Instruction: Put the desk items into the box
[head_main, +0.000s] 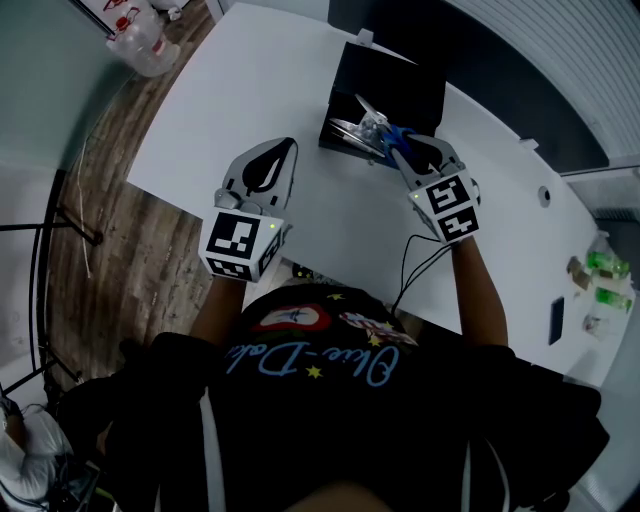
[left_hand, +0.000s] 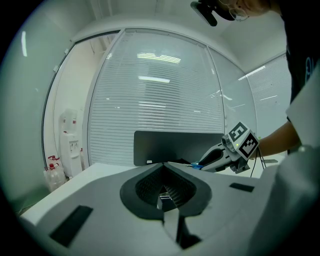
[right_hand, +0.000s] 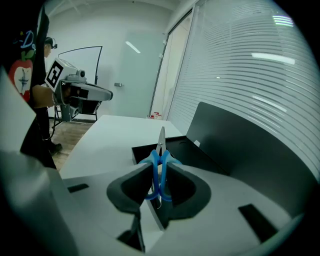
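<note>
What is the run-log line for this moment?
right gripper: shut on blue scissors, at open black box | left gripper: jaws together, empty

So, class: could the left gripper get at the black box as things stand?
Probably yes. Only bare white table lies between the left gripper and the black box; the right gripper, holding the scissors, crowds only one corner.

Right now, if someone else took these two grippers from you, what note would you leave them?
Left gripper: shut, empty, above the white desk.
Right gripper: shut on the blue-handled scissors, blades pointing over the open black box.
Done: scissors picked up and at the box.
Left: lower them in and let go. I cannot make out what already lies inside.
</note>
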